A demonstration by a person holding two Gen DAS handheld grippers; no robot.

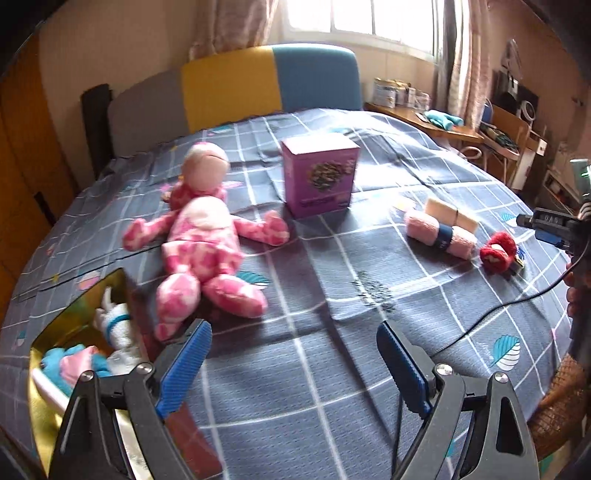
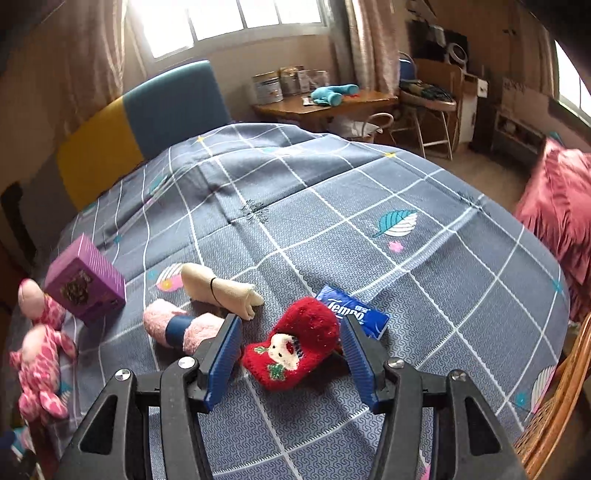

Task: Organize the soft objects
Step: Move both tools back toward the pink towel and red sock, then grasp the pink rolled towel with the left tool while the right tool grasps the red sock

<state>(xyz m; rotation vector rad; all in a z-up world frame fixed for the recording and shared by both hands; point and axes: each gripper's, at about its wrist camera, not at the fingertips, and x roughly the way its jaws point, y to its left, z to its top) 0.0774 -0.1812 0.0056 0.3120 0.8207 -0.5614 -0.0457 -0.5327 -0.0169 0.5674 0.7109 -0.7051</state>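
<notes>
Fuzzy red sock (image 2: 295,347) between parted right gripper (image 2: 290,332) pads, unpressed, left gripper (image 1: 291,339) wide, empty, above quilted bedspread (image 1: 369,369)

light: daylight from blown-out window (image 1: 354,18) | shadows: soft on bed (image 2: 332,206) | blur: slight | edges: fisheye-bent, dark corners

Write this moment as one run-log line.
left gripper: open, empty | right gripper: open around red sock | pink doll: on bed
</notes>
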